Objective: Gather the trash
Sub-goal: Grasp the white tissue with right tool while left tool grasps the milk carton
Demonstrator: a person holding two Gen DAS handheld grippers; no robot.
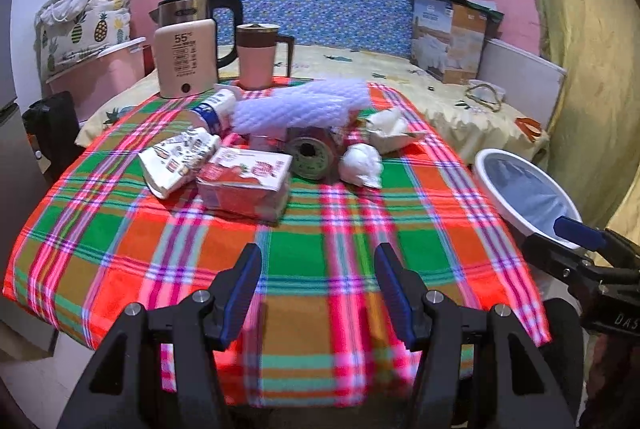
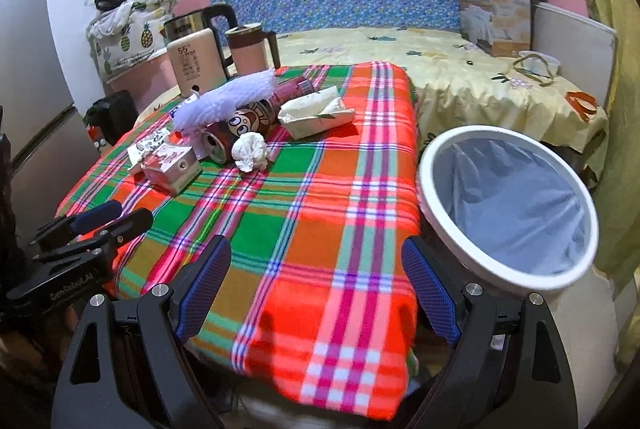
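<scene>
Trash lies in a pile at the far side of the plaid-covered table point(image 1: 320, 249): a red and white carton point(image 1: 244, 185), a crumpled wrapper point(image 1: 176, 159), a can lying on its side point(image 1: 310, 157), a white paper ball point(image 1: 360, 163), white foam netting point(image 1: 296, 105), a small bottle point(image 1: 212, 109) and a crumpled paper tray point(image 1: 390, 129). The white bin with a blue liner point(image 2: 508, 205) stands at the table's right side. My left gripper point(image 1: 318, 293) is open and empty above the near table edge. My right gripper point(image 2: 316, 289) is open and empty, left of the bin.
A kettle point(image 1: 200, 13), a cream box marked 55 point(image 1: 186, 63) and a pink mug point(image 1: 258, 55) stand behind the pile. A bed with a yellow sheet point(image 2: 460, 69) and a cardboard box point(image 2: 496, 13) lies beyond. A fridge point(image 2: 28, 69) stands at left.
</scene>
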